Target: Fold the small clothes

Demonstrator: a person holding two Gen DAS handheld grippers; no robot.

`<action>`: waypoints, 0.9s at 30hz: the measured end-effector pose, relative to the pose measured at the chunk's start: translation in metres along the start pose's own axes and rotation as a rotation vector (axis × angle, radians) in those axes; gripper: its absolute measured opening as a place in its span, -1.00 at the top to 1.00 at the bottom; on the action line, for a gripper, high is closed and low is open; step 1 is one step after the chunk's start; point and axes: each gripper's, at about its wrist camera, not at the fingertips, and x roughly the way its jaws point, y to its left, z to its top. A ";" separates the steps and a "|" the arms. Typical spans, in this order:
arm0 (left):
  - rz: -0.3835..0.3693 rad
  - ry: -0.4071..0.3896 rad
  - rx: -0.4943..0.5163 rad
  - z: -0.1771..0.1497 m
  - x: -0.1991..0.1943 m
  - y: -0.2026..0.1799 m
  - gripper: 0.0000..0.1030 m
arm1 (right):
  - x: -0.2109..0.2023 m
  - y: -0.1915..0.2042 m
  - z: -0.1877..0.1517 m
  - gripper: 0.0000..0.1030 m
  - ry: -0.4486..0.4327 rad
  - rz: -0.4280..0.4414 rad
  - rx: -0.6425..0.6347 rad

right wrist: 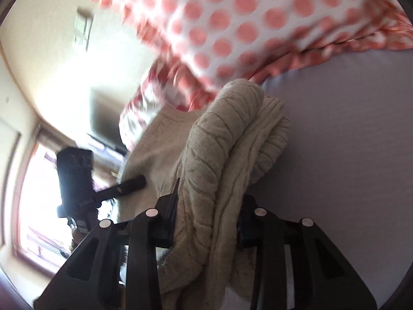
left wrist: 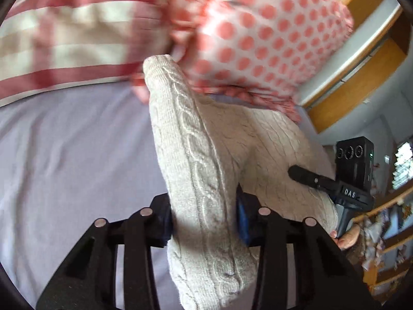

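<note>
A cream cable-knit sweater (left wrist: 206, 160) hangs lifted above the lilac bed sheet (left wrist: 64, 155). My left gripper (left wrist: 204, 222) is shut on a bunched fold of it, the knit filling the gap between the fingers. My right gripper (right wrist: 206, 222) is shut on another thick bunch of the same sweater (right wrist: 222, 149). In the left wrist view the right gripper (left wrist: 322, 180) shows at the right, against the far side of the knit. In the right wrist view the left gripper (right wrist: 113, 188) shows at the left, touching the sweater.
A pillow with pink dots (left wrist: 271, 31) and a red-striped pillow (left wrist: 64, 38) lie at the head of the bed. A wooden bed frame (left wrist: 356, 85) and cluttered shelves (left wrist: 387, 232) stand at the right. A bright window (right wrist: 38, 193) is at the left.
</note>
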 end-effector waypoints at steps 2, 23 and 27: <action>0.090 0.036 -0.023 -0.004 0.009 0.016 -0.02 | 0.026 0.006 -0.005 0.19 0.045 -0.095 -0.030; 0.138 -0.022 0.131 -0.023 0.006 -0.050 -0.48 | 0.018 0.068 -0.066 -0.24 0.031 -0.330 -0.262; 0.236 -0.086 0.180 -0.052 -0.037 -0.053 -0.94 | -0.013 0.095 -0.089 -0.97 -0.107 -0.479 -0.322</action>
